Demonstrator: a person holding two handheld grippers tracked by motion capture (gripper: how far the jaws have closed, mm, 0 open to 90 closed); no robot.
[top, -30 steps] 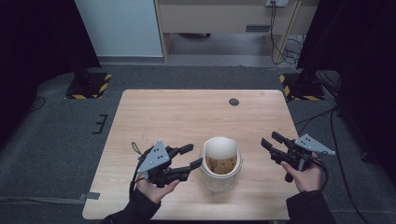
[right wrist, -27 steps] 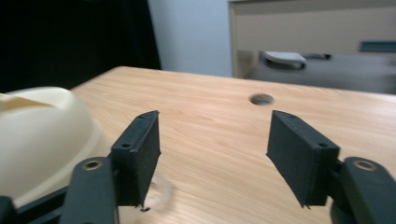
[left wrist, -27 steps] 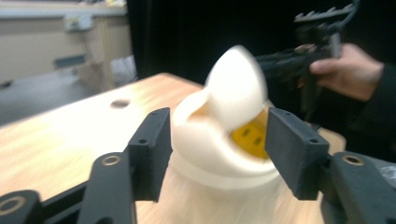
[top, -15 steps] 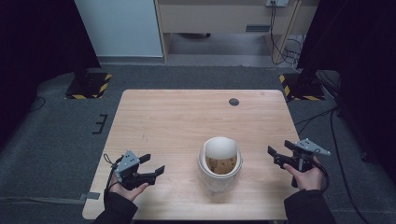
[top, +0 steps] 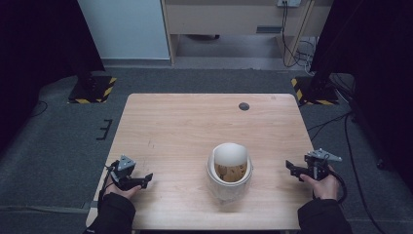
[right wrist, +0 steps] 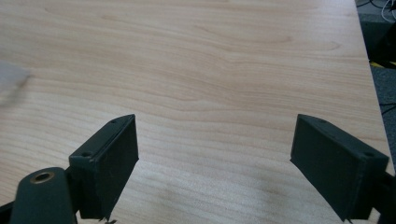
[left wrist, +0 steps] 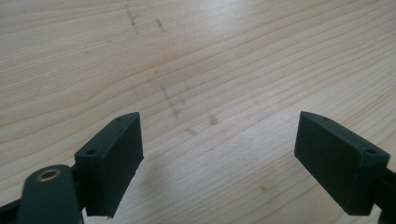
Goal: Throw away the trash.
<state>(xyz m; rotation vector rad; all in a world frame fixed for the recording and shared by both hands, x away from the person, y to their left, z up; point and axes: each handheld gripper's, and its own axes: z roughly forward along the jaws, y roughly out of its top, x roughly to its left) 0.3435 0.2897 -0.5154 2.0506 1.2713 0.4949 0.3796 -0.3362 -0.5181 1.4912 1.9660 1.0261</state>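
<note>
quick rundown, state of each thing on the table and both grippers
white container: upright near the table's front, lid swung open toward the back, brownish contents inside, nothing touching it
left gripper: open, empty, low over the table
right gripper: open, empty, off to the container's right
small dark disc: lying flat near the far edge

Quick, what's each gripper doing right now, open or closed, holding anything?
Left gripper: open, holding nothing.
Right gripper: open, holding nothing.
</note>
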